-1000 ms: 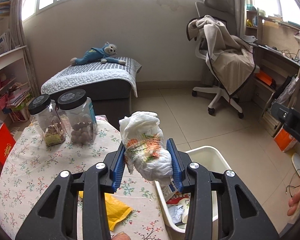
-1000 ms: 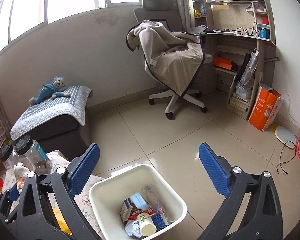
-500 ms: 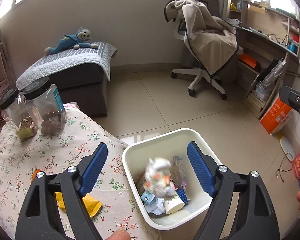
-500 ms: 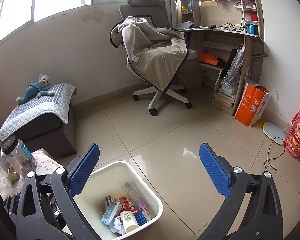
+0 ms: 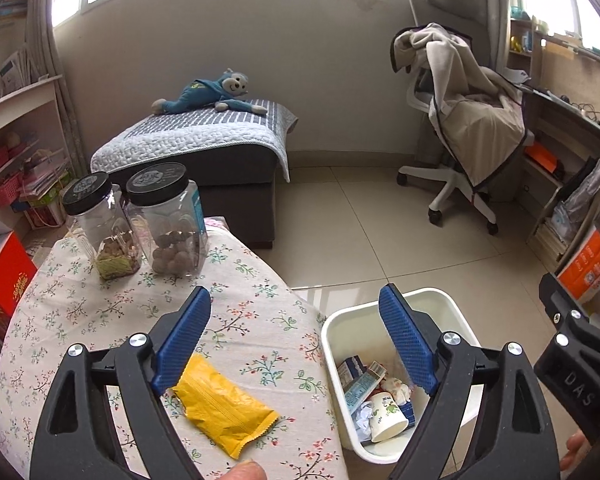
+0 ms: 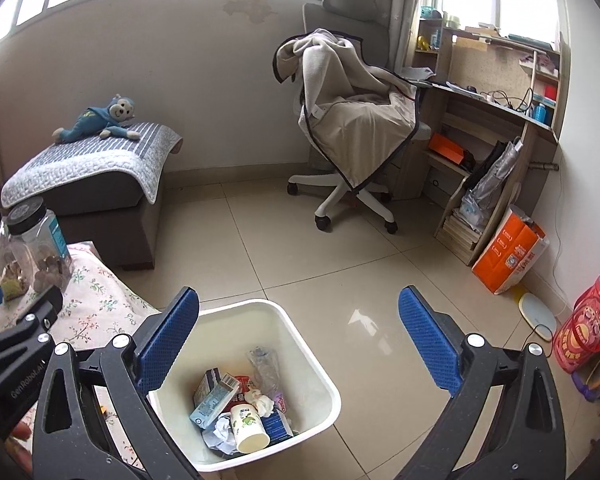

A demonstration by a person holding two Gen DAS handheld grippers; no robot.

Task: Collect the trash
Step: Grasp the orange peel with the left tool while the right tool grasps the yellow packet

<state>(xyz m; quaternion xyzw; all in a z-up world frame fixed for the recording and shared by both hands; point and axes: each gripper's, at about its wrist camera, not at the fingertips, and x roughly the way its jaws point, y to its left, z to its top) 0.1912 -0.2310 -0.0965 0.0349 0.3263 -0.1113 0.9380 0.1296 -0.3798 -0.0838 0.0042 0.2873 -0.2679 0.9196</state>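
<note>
The left tool (image 5: pixel 294 340) hangs over the edge of the flowered counter (image 5: pixel 100 304), its blue jaws having just swung wide apart with nothing between them; the right tool (image 6: pixel 300 340), jaws likewise spread and empty, looks down on the white bin (image 6: pixel 320 364) on the floor beside the counter. Inside the bin lie a crumpled tissue (image 6: pixel 260 398), a paper cup (image 6: pixel 250 428), small cartons and a clear wrapper. One piece of trash remains on the cloth: a yellow snack packet (image 5: pixel 224 404), lying flat just under the left tool's left jaw. It looks light, thin and crinkly, likely to slide on the cloth and buckle under pressure; a pinch across its narrow width, near the middle, seems the surest hold. Two black-lidded clear jars (image 5: pixel 164 224) stand at the counter's far side, well apart from the packet and out of the path to the bin. A fingertip (image 5: pixel 242 470) shows at the lower frame edge. Beyond are a bed with a blue plush monkey (image 5: pixel 208 92) and a draped office chair (image 5: pixel 464 120).
</note>
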